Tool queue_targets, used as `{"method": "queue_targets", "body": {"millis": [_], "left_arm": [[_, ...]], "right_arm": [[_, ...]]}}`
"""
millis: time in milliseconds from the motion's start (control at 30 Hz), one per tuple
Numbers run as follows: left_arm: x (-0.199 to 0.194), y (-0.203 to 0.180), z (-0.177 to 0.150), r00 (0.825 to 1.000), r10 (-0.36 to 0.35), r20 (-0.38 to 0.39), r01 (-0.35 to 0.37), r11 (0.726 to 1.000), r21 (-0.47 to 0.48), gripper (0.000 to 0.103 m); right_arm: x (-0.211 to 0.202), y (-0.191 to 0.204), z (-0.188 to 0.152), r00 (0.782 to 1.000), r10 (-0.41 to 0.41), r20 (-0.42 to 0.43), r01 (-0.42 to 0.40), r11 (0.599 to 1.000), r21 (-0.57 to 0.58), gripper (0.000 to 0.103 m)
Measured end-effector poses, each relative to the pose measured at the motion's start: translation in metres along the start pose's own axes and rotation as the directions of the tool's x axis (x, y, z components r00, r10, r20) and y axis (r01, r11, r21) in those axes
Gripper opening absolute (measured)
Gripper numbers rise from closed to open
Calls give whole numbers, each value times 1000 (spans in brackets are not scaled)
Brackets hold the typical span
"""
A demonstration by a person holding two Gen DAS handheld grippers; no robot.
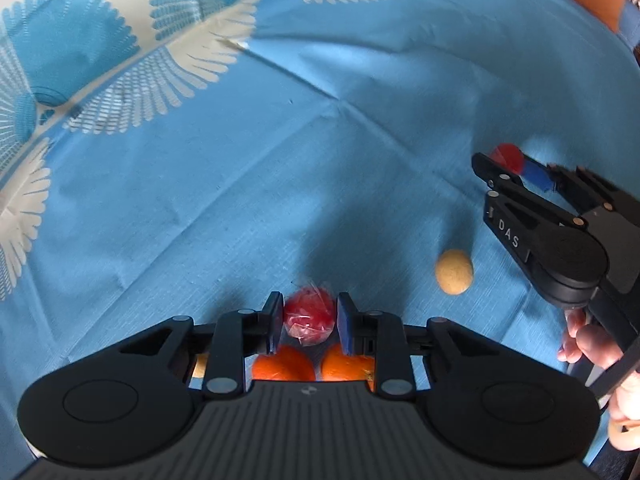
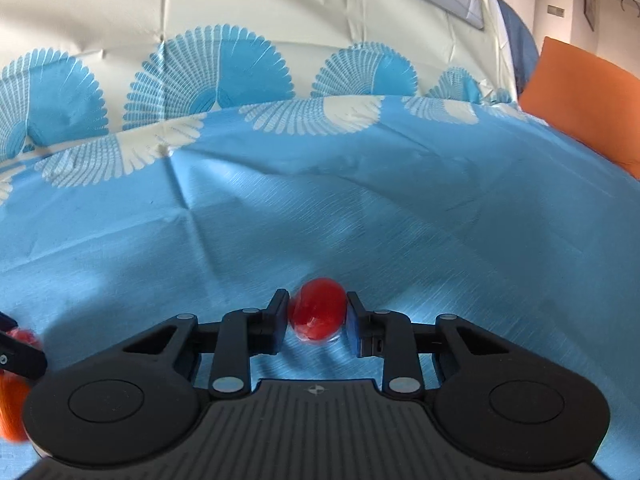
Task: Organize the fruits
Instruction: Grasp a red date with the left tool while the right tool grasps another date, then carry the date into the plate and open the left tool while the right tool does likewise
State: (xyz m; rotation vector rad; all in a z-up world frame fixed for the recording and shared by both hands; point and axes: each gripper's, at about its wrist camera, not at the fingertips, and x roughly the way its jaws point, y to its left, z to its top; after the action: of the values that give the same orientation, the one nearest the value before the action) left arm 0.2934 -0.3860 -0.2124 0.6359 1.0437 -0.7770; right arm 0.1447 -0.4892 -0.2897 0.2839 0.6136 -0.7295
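Observation:
In the left wrist view my left gripper [image 1: 310, 301] is shut on a red fruit in clear wrap [image 1: 308, 320], just above the blue cloth. Two oranges [image 1: 282, 365] [image 1: 347, 364] lie side by side right under it, partly hidden by the gripper body. A tan oval fruit [image 1: 454, 271] lies to the right. Farther right my right gripper [image 1: 507, 164], held by a hand [image 1: 588, 344], is shut on a second red fruit [image 1: 509, 155]. The right wrist view shows that red fruit [image 2: 318, 316] pinched between the right gripper's [image 2: 317, 299] pads.
A blue cloth with white fan patterns [image 1: 280, 168] covers the whole surface and folds up at the back [image 2: 224, 76]. An orange cushion-like thing [image 2: 580, 100] sits at the far right. Another tan piece [image 1: 200, 365] peeks out beside the left finger. An orange [image 2: 12, 412] shows at the left edge.

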Motion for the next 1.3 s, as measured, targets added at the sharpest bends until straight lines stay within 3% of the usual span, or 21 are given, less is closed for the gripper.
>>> {"method": "queue_targets", "body": {"millis": [200,367,567,700,800,933,1067,1300], "left_arm": [[-40,19,-2,994,16,110,-2,992,-130,31],[-92,43,-17,979,44,197,11,963,-270,31],[-169,59,-65,959,114,258,-9,926,-376,31],[-223,60,-113,951,168,261,-39,899,-435,31],[-260,60,-155,950,192,246,-50,872,-488,31],[-302,54,-214,952,219,212,-74,841,-536,31],[-338,43,-274,948,246,200,-90,813,-575,31],[-387,18,-361,935,280,218,-80,765,-639,31]], "right_arm": [[-1,-16,0,998,-51,25,49,996,77,31],[-12,-16,0,993,-74,89,69,996,60,31],[-70,-11,14,956,-160,244,160,987,18,31],[-133,-6,23,953,-49,298,64,997,-43,31],[-190,-2,19,959,83,271,-60,994,-93,31],[-267,6,8,948,246,201,-222,965,-137,31],[-333,18,-8,914,394,101,-378,915,-144,31],[-423,41,-39,842,539,-11,-532,827,-182,31]]}}
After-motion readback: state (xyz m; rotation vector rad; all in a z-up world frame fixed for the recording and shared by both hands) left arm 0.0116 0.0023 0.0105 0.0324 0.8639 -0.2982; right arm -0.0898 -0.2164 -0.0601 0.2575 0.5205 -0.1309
